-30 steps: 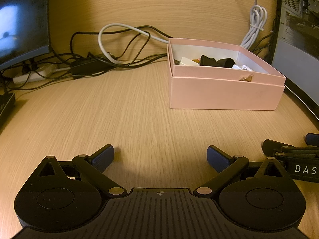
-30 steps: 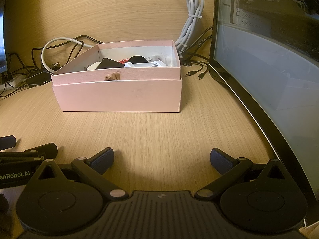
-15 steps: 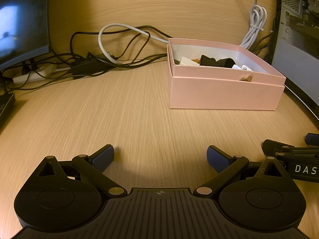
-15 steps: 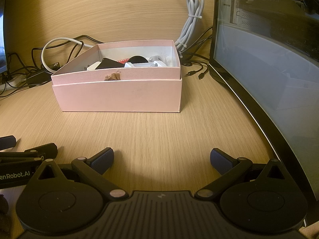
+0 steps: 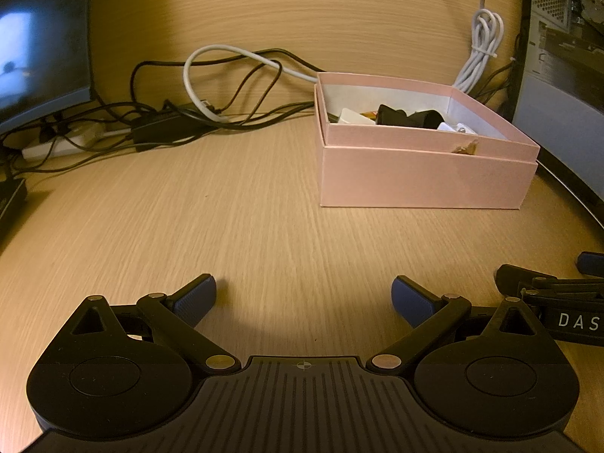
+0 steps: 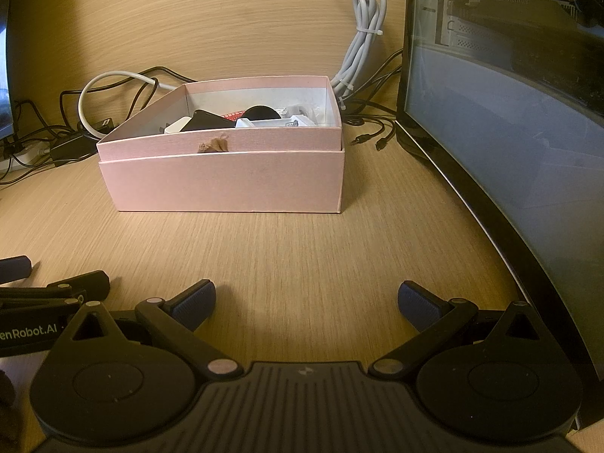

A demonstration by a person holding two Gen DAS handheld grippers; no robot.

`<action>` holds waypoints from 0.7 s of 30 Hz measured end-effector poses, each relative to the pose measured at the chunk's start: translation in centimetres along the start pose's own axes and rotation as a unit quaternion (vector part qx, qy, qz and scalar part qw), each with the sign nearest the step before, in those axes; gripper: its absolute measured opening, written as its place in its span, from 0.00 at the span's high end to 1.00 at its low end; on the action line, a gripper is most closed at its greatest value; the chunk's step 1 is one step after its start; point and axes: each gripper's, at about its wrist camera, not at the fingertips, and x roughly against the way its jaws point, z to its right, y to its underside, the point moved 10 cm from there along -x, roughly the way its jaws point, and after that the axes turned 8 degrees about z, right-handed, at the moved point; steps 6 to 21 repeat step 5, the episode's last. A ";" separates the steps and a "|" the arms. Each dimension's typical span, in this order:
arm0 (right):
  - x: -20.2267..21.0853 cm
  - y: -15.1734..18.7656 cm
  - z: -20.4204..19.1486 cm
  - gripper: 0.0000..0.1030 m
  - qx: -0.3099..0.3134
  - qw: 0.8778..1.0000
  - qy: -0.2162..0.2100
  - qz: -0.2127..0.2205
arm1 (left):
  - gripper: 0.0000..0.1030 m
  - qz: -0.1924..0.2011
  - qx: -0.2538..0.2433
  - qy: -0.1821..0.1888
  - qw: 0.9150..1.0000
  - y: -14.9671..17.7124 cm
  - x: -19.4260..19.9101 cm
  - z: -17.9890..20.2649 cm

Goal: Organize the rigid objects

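Jaws of both the left gripper [image 5: 304,294] and the right gripper [image 6: 305,300] stand spread wide over bare wooden desk [image 5: 264,234], gripping nothing, while the pink box [image 6: 226,179] holding small black and white objects [image 6: 241,120] sits well ahead of them, beyond the fingertips.

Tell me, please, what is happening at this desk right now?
A person is holding two grippers low over a wooden desk, side by side, facing an open pink box. The left gripper and the right gripper are both open and hold nothing. The box already contains several small items, black and white ones among them. No loose object lies on the desk between the grippers and the box; only cables sit behind it.
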 end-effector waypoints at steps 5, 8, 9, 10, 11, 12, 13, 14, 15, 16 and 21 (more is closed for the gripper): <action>0.0 0.0 0.0 0.00 0.000 1.000 0.000 0.000 | 0.01 0.000 0.000 0.001 1.000 0.0 0.0 0.0; 0.0 0.0 0.0 0.00 0.000 1.000 0.000 0.000 | 0.01 0.000 0.000 0.001 1.000 0.0 0.0 0.0; 0.0 0.0 0.0 0.00 0.000 1.000 0.000 0.000 | 0.01 0.000 0.000 0.001 1.000 0.0 0.0 0.0; 0.0 0.0 0.0 0.00 0.000 1.000 0.000 0.000 | 0.01 0.000 0.000 0.001 1.000 0.0 0.0 0.0; 0.0 0.0 0.0 0.00 0.000 1.000 0.000 0.000 | 0.01 0.000 0.000 0.001 1.000 0.0 0.0 0.0; 0.0 0.0 0.0 0.00 0.000 1.000 0.000 0.000 | 0.01 0.000 0.000 0.001 1.000 0.0 0.0 0.0; 0.0 0.0 0.0 0.00 0.000 1.000 0.000 0.000 | 0.01 0.000 0.000 0.001 1.000 0.0 0.0 0.0; 0.0 0.0 0.0 0.00 0.000 1.000 0.000 0.000 | 0.01 0.000 0.000 0.001 1.000 0.0 0.0 0.0; 0.0 0.0 0.0 0.00 0.000 1.000 0.000 0.000 | 0.01 0.000 0.000 0.001 1.000 0.0 0.0 0.0; 0.0 0.0 0.0 0.00 0.000 1.000 0.000 0.000 | 0.01 0.000 0.000 0.001 1.000 0.0 0.0 0.0; 0.0 0.0 0.0 0.00 0.000 1.000 0.000 0.000 | 0.01 0.000 0.000 0.001 1.000 0.0 0.0 0.0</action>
